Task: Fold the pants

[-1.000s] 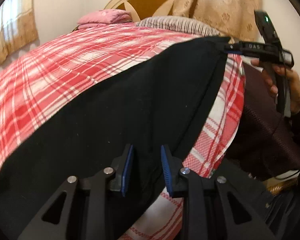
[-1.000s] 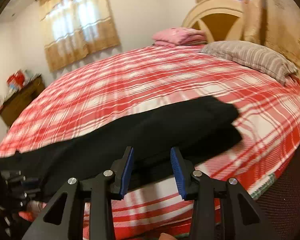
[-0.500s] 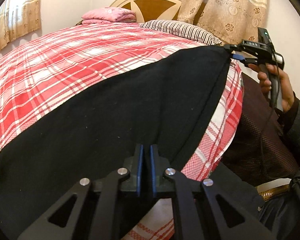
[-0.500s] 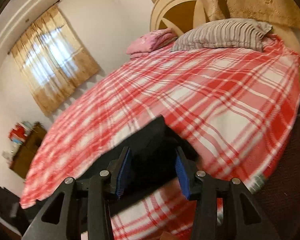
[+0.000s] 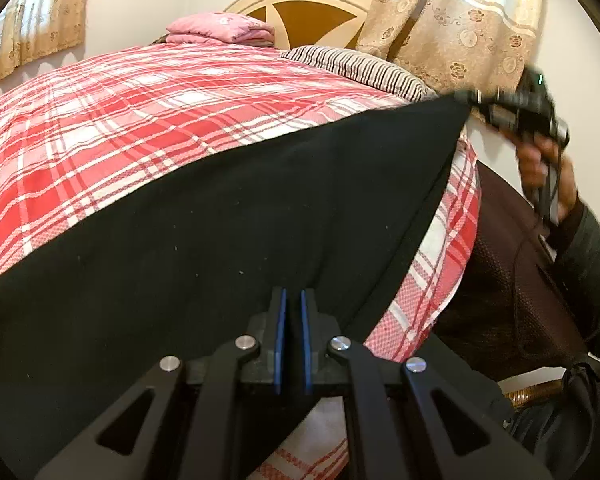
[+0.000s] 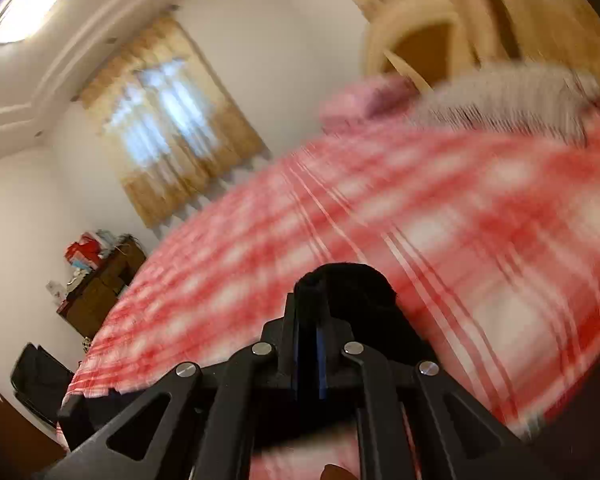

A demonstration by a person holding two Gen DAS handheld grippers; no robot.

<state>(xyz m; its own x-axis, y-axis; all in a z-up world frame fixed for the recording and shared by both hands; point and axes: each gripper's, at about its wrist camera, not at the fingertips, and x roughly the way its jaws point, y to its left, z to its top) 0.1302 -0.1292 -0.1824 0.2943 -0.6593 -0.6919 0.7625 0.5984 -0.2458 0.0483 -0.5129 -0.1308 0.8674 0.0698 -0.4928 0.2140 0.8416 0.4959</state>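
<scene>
Two Grippers Clamped on the Pants, Fabric Held Taut

Both tools are closed on cloth. The left gripper [image 5: 293, 312] pinches the near edge of the black pants [image 5: 228, 232], its blue pads [image 5: 283, 320] nearly together with fabric between them. The right gripper [image 6: 309, 320] has its jaws drawn in on a bunched black end of the same garment; in the left view it appears blurred at the far corner [image 5: 512, 108], held by the person's hand [image 5: 540, 160].

The pants stretch between the two tools above the red plaid bedspread [image 5: 140, 128], near the bed's right edge.

Procedure, as judged from this position:
1. Keep both grips firm so that no layer slips.
2. Hold even tension so the edge stays straight.
3. Carry one end over to the other, matching corners before lowering.
4. Lay the fabric flat on the bedspread, then release.

Markings: the right gripper is too blurred to read. No other writing is legible.
</scene>
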